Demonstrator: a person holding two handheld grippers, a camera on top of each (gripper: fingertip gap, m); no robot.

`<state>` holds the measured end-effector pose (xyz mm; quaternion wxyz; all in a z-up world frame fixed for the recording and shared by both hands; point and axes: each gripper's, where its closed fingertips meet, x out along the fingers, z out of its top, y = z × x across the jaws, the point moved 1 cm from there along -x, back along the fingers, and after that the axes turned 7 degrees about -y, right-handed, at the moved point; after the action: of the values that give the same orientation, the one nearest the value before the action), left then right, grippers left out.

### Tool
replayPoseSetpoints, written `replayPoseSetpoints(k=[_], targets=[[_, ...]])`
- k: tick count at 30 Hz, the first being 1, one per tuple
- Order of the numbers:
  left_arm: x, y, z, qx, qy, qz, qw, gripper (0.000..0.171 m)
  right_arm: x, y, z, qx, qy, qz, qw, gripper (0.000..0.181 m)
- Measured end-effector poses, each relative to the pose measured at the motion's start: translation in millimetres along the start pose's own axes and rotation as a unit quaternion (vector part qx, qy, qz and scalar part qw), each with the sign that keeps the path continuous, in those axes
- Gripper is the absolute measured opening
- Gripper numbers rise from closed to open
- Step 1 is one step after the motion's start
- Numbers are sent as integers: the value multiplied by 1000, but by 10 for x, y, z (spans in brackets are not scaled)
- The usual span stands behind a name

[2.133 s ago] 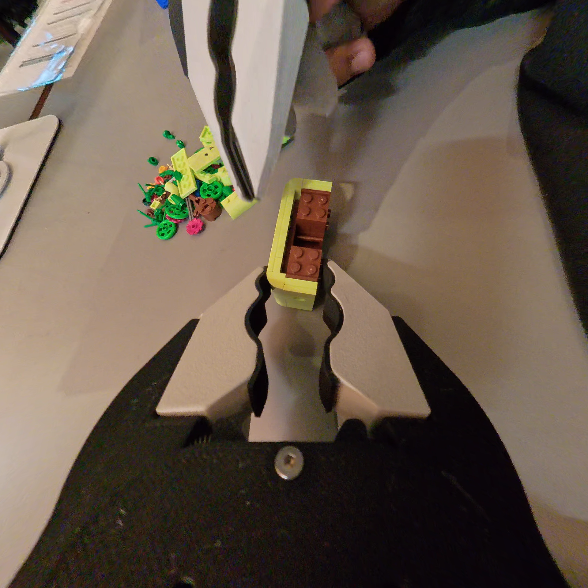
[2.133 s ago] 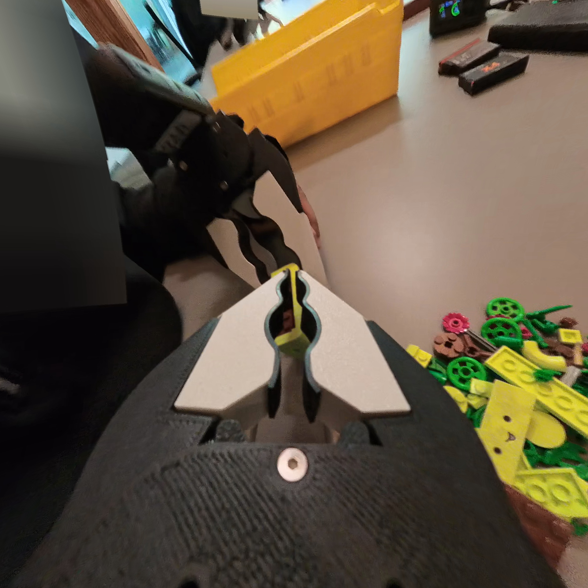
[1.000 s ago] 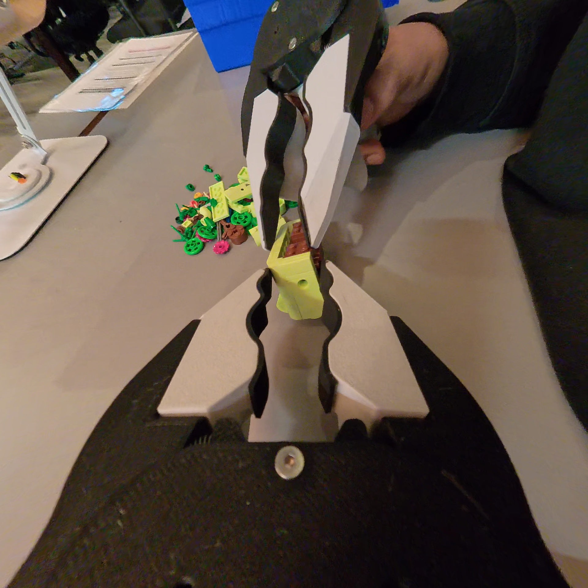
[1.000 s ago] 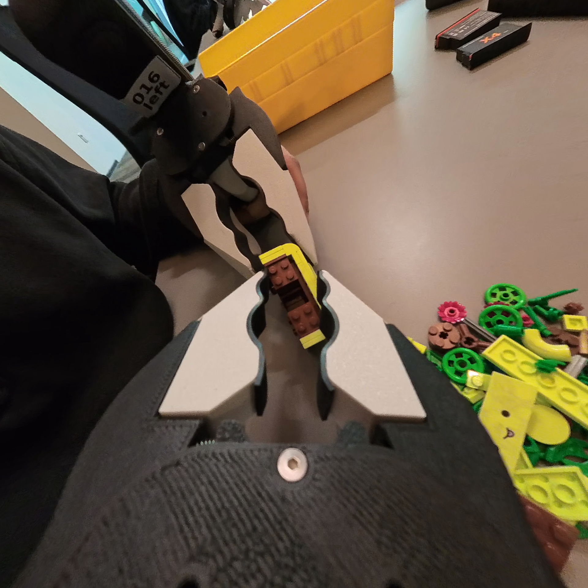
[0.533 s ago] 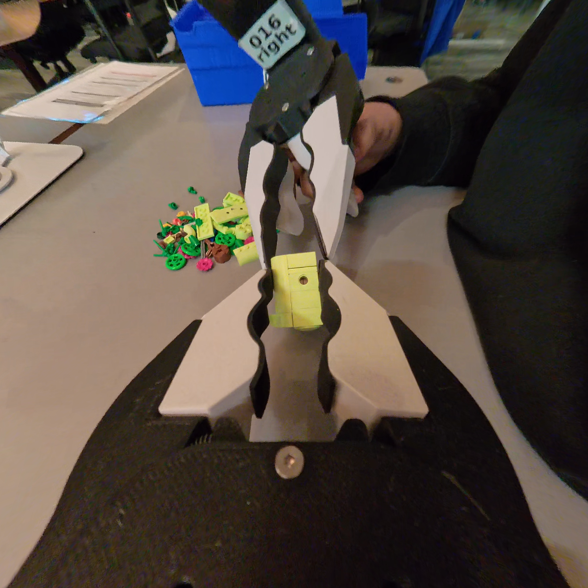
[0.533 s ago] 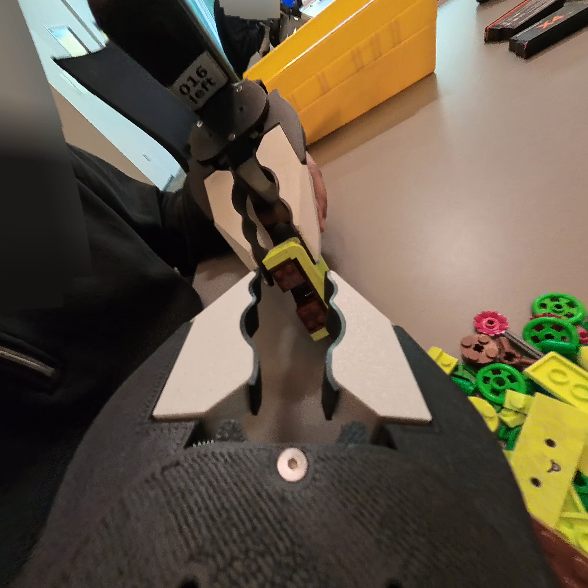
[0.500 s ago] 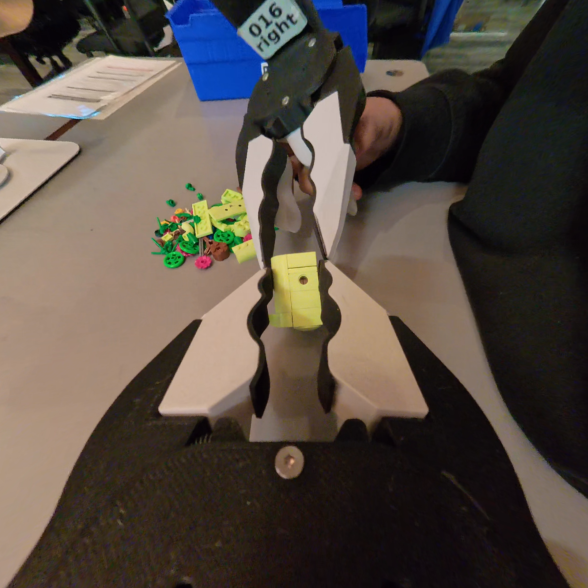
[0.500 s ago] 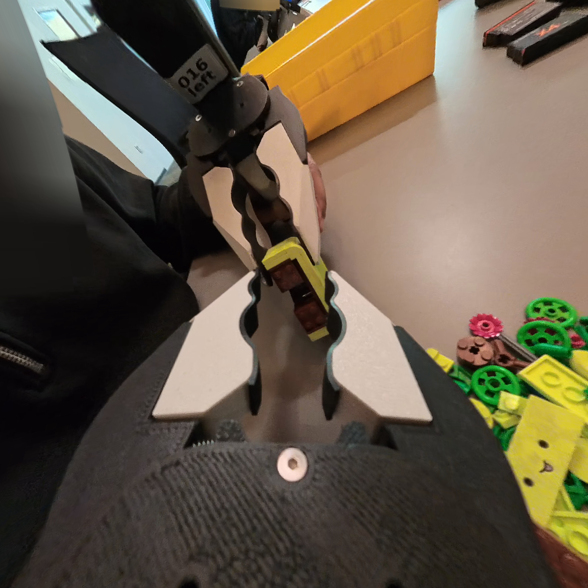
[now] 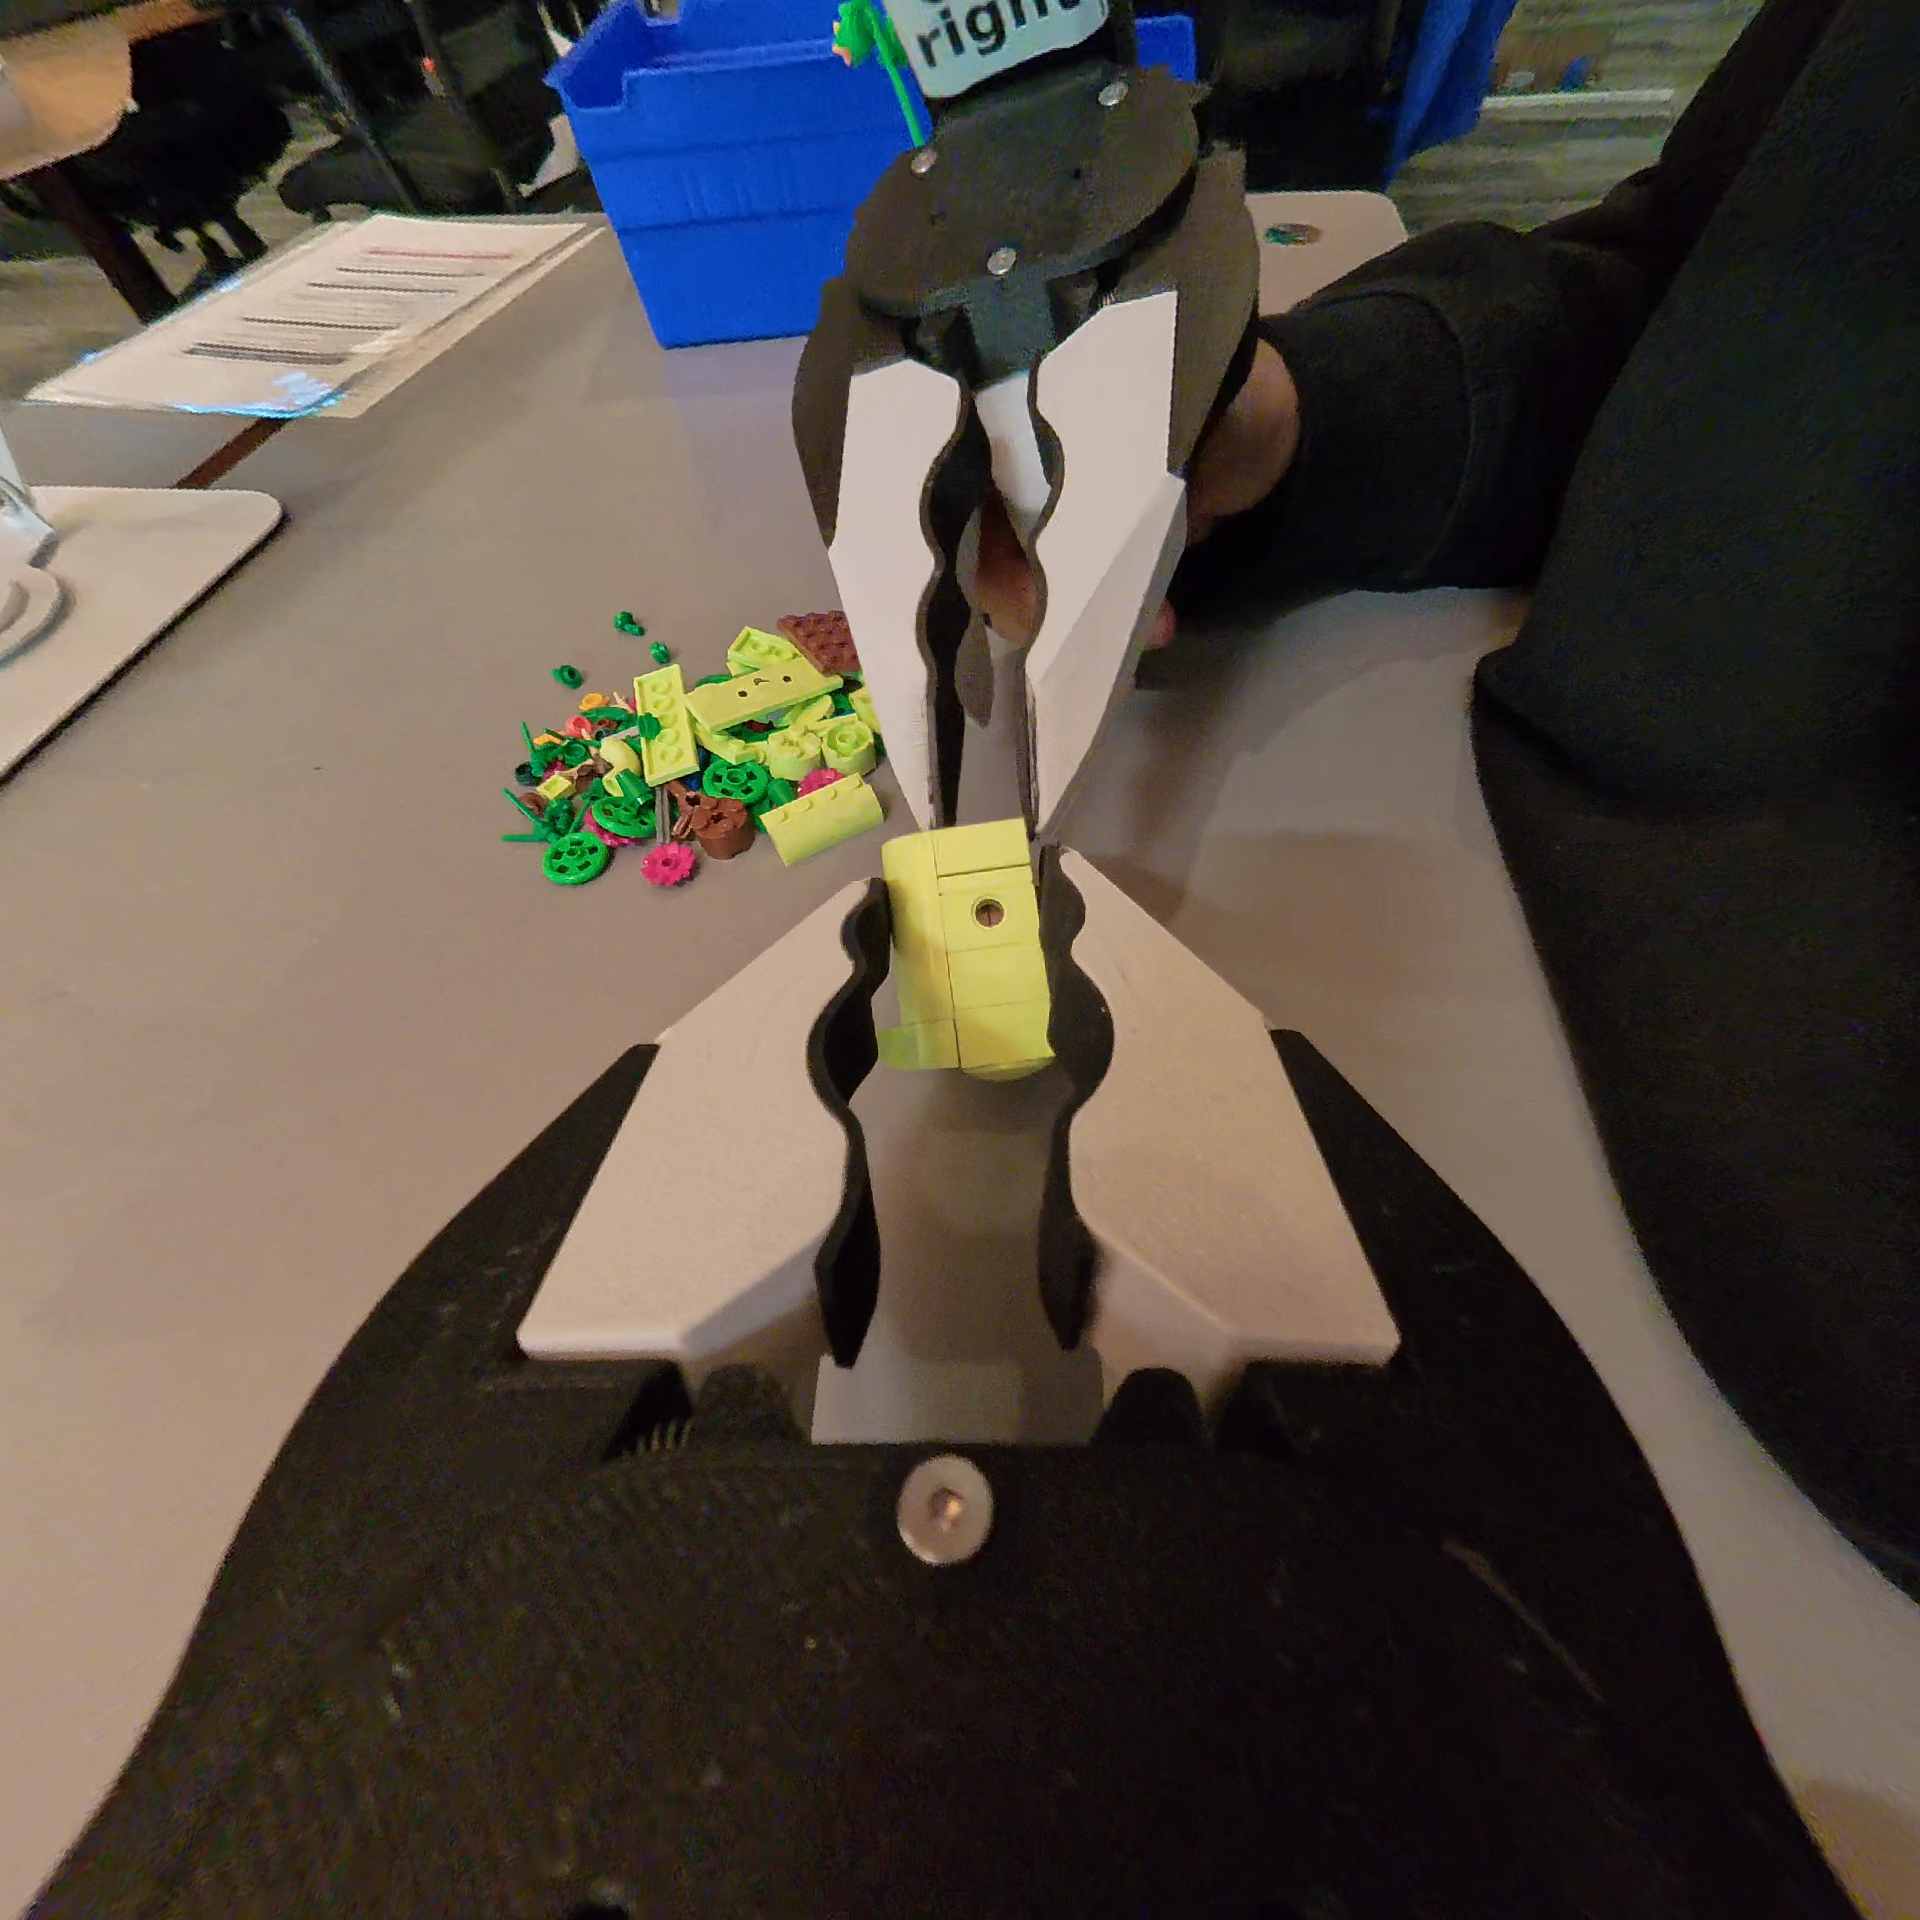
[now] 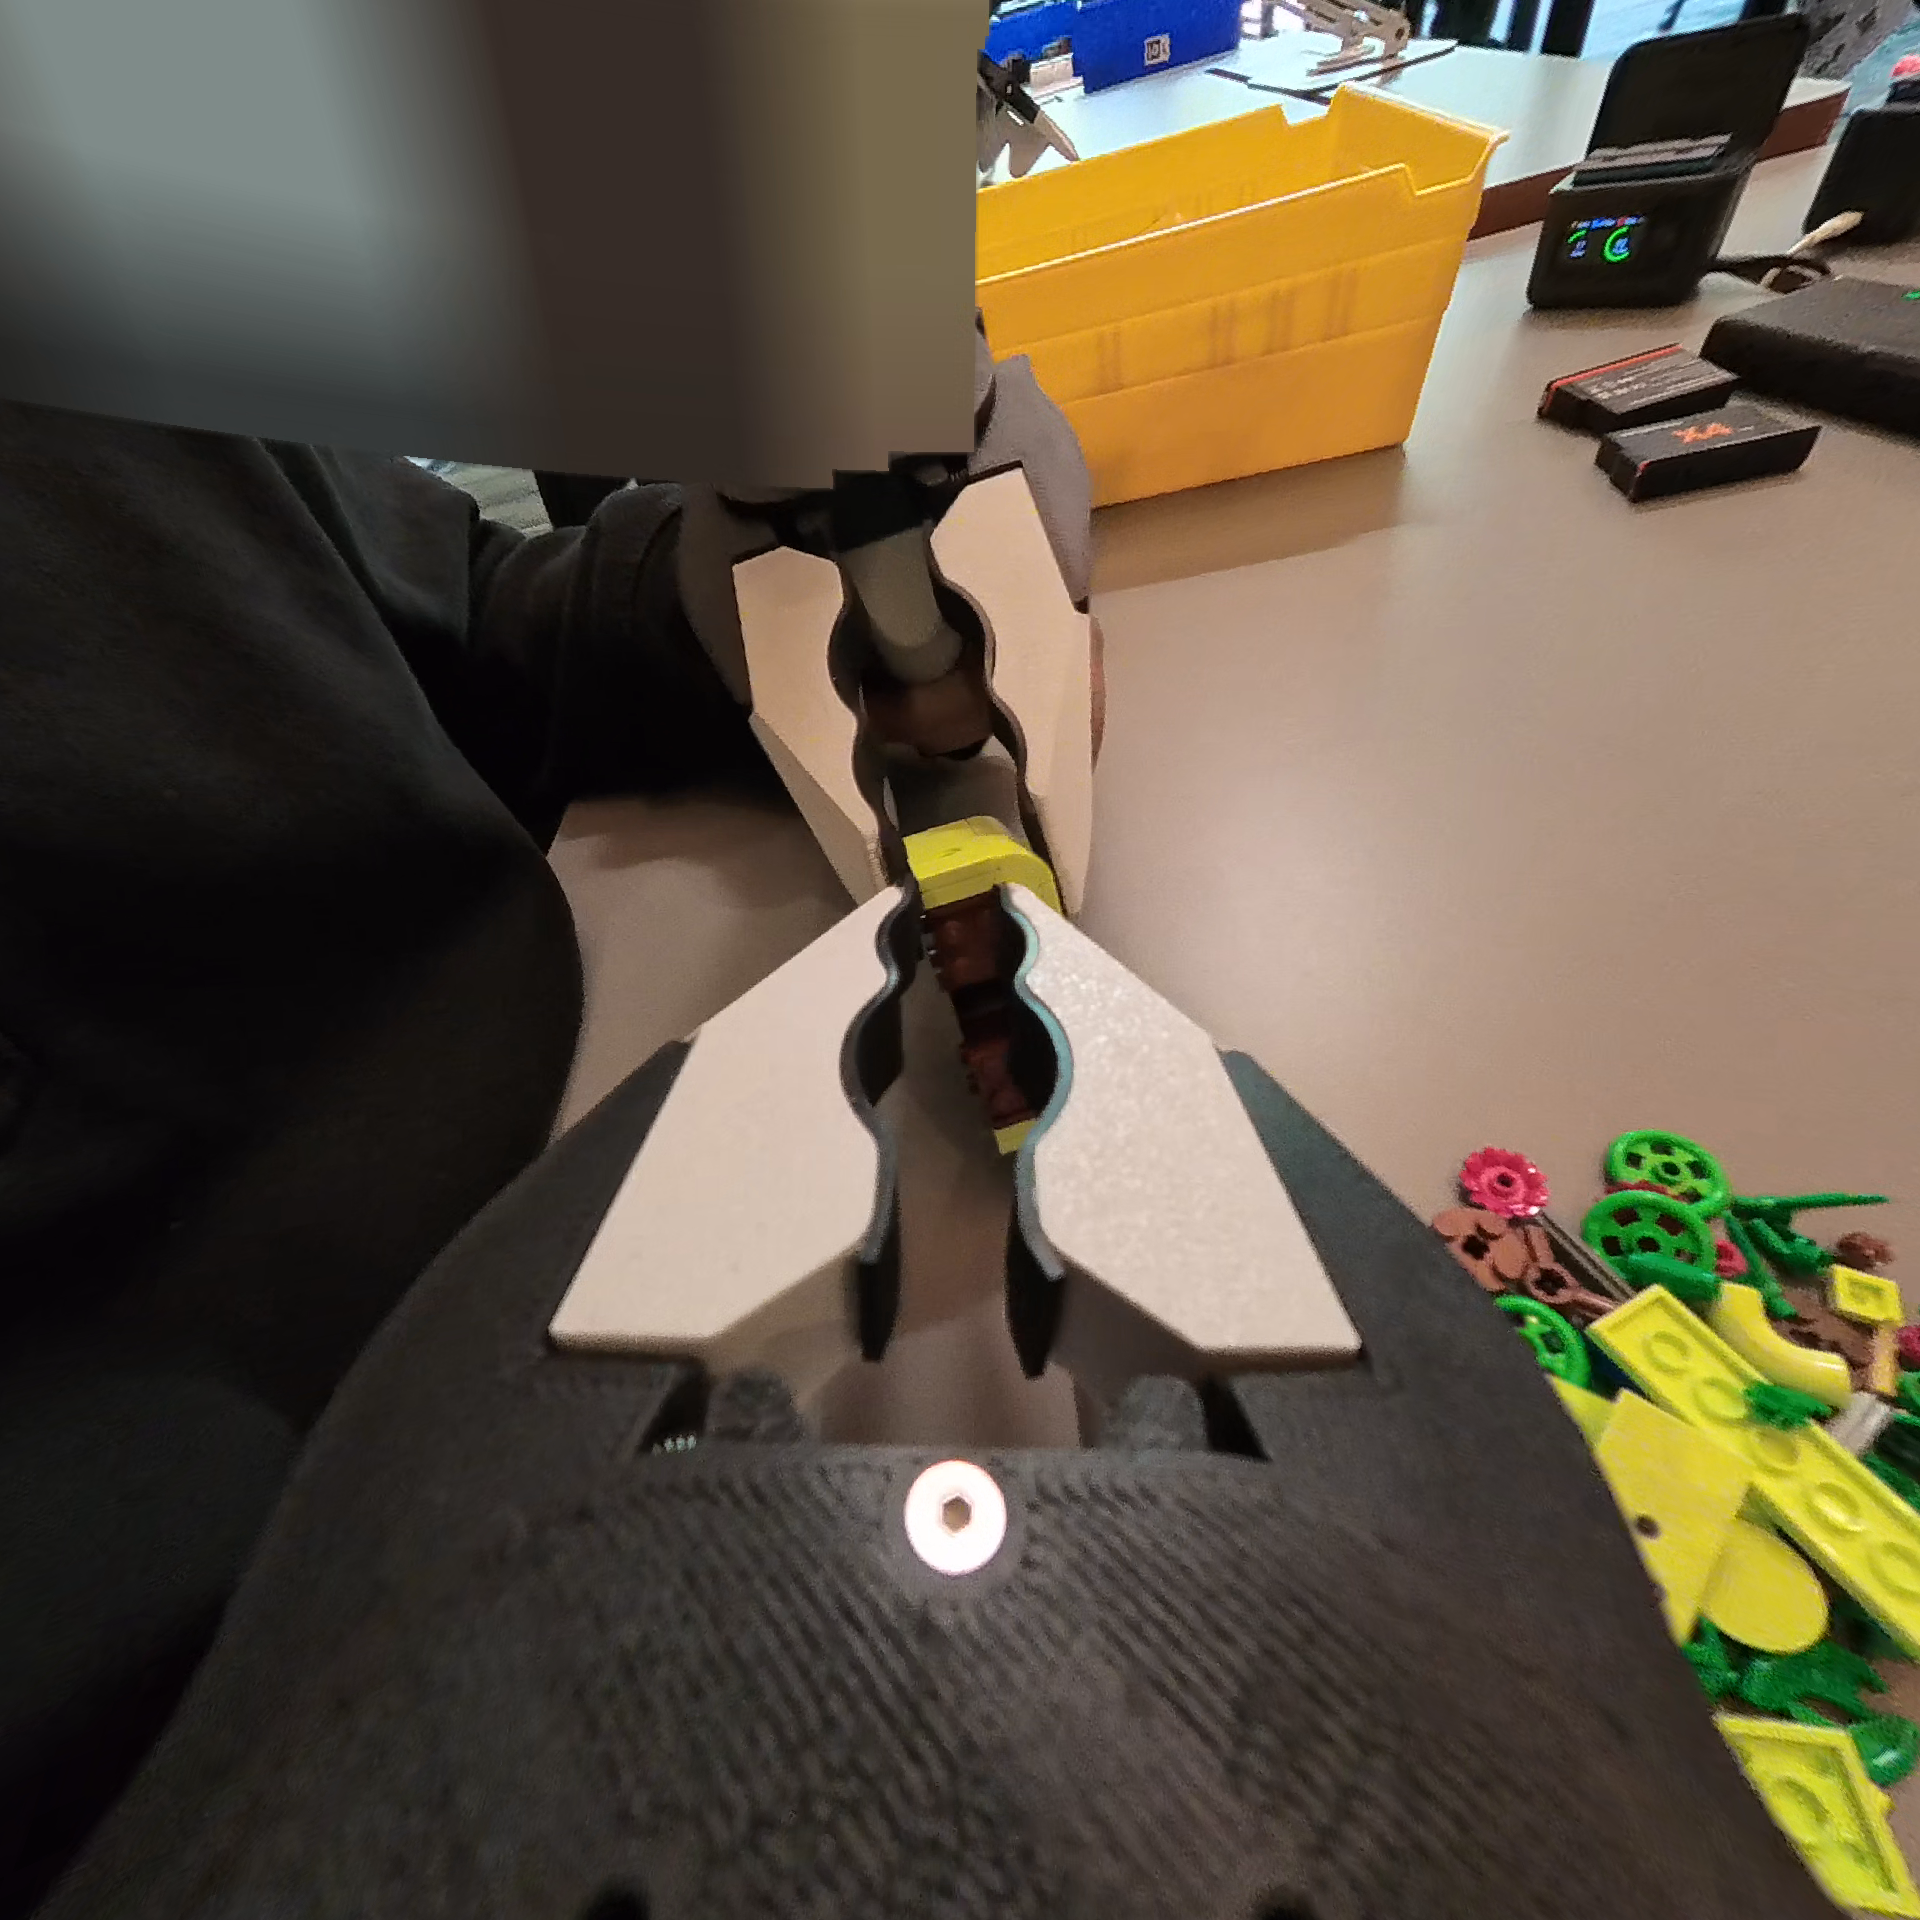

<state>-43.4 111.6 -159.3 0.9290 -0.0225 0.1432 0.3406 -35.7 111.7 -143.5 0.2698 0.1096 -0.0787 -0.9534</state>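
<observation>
Left of the lime brick assembly (image 9: 966, 940), on the grey table (image 9: 312, 987), lies a loose pile of bricks (image 9: 707, 753) in lime, green, brown and pink; farther left of it a white flat base (image 9: 125, 582) sits at the table's edge, with a printed sheet (image 9: 322, 301) behind. At the assembly itself, the left gripper (image 9: 961, 894) has its fingers part-way closed and pressed against the two lime sides, holding the piece clear of the table. Directly beyond the assembly, the right gripper (image 9: 982, 821) points back toward it with its tips meeting the far end; from its own camera the right gripper (image 10: 961, 914) is narrowed onto the brown studded core (image 10: 982, 997), with the lime end (image 10: 971, 862) poking out past its tips toward the left gripper (image 10: 961, 852). Behind the assembly stands a blue bin (image 9: 727, 166). Right of the assembly a dark sleeve (image 9: 1455, 416) rests on the table. A yellow bin (image 10: 1226, 281) stands on the table beyond the lime end.
</observation>
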Motion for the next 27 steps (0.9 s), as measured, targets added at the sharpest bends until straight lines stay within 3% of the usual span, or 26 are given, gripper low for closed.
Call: replayPoseSetpoints(k=[2, 8, 12, 16, 20, 27], targets=[[-5, 36, -4, 8, -1, 15, 1000, 27, -14, 18, 16, 6, -4, 8, 1000, 0], [14, 46, -15, 39, 1, 32, 999, 28, -34, -59, -11, 6, 7, -14, 1000, 0], [26, 64, -37, 44, 10, 40, 998, 29, -61, -95, 34, 0, -9, -22, 1000, 24], [58, 66, -83, 64, 28, 51, 996, 30, -99, -105, 166, 41, -65, -5, 997, 31], [109, 68, -190, 101, 68, 66, 990, 34, -65, -124, 106, 32, -52, -10, 998, 37], [93, 84, -159, 102, 57, 71, 991, 40, -24, -144, -76, -19, 20, -37, 999, 28]])
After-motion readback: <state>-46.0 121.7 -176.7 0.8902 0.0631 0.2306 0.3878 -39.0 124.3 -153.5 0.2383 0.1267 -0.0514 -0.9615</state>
